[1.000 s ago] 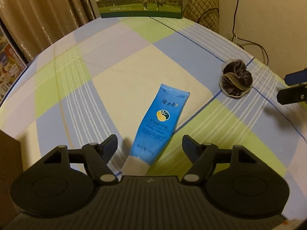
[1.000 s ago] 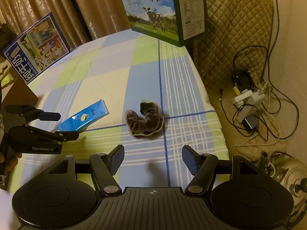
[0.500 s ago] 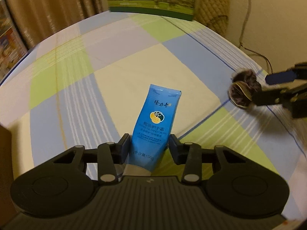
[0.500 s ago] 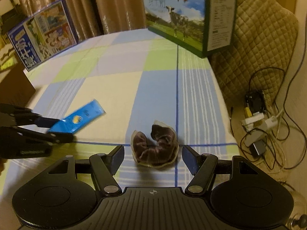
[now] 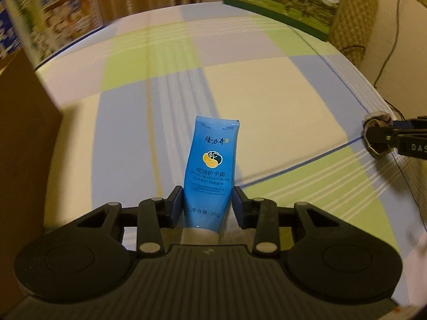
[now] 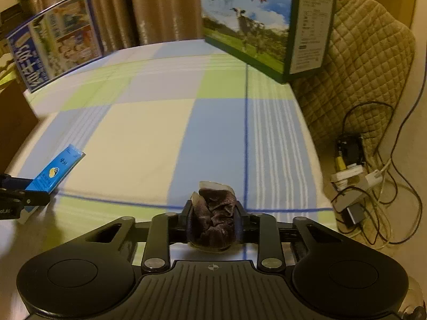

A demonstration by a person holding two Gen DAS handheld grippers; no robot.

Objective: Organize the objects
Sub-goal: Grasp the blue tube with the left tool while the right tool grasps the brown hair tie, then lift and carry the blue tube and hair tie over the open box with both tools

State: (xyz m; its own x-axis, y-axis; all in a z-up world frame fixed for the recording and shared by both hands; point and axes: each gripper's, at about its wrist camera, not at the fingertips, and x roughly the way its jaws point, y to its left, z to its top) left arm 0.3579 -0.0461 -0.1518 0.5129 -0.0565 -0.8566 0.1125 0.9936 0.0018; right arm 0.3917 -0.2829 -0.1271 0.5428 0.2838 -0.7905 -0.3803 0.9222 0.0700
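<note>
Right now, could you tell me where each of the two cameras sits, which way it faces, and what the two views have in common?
Left wrist: rides on the left gripper, looking forward and down over the checked cloth; its own fingers clamp the blue hand cream tube.
Right wrist: rides on the right gripper, facing the milk carton box; its fingers pinch the dark scrunchie.
Shared: each view shows the other gripper with its load at the frame edge, plus the cloth and the milk carton box.
</note>
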